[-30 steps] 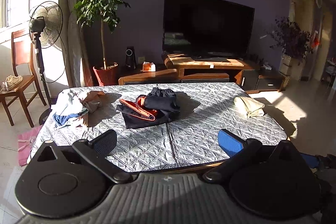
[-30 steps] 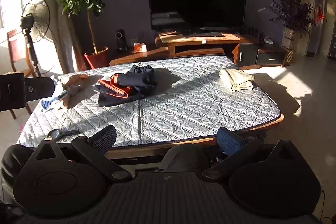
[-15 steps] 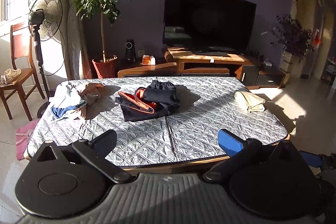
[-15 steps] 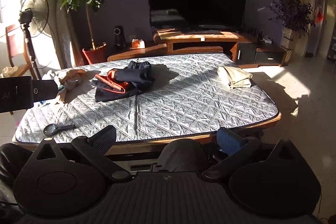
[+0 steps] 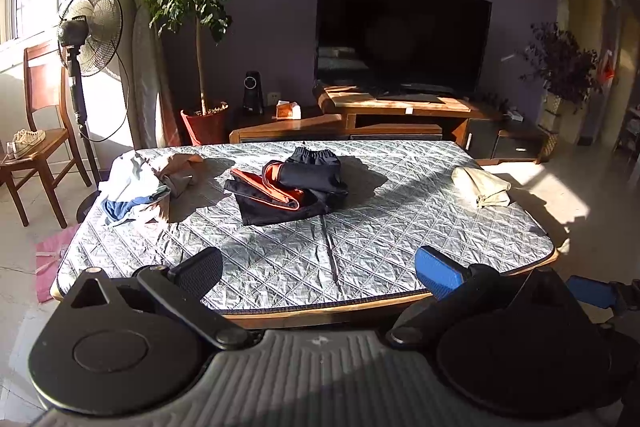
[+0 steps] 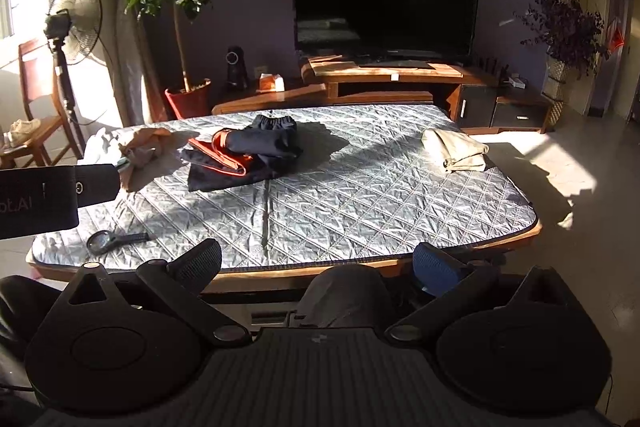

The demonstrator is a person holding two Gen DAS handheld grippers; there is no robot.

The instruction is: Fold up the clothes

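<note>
A dark navy garment with orange lining (image 5: pixel 286 189) (image 6: pixel 244 155) lies loosely bunched in the middle of the quilted grey table (image 5: pixel 360 239) (image 6: pixel 360 203). A crumpled pile of pale clothes (image 5: pixel 140 183) (image 6: pixel 128 147) sits at the table's left end. A folded beige garment (image 5: pixel 480 187) (image 6: pixel 454 149) rests near the right edge. My left gripper (image 5: pixel 320 269) is open and empty, held back over the table's near edge. My right gripper (image 6: pixel 316 261) is open and empty too, just off the near edge. The left gripper's body (image 6: pixel 48 195) shows at the left of the right wrist view.
A magnifying glass (image 6: pixel 112 241) lies near the front left corner. Behind the table stand a TV (image 5: pixel 402 35) on a wooden cabinet, a potted tree (image 5: pixel 200 39), a standing fan (image 5: pixel 86 39) and a chair (image 5: pixel 36 131) with shoes. A dark knee (image 6: pixel 344 295) is below the right gripper.
Both grippers have drawn back and risen a little, so the table looks farther off and more of its near edge shows. The clothes have not moved; both grippers stayed open.
</note>
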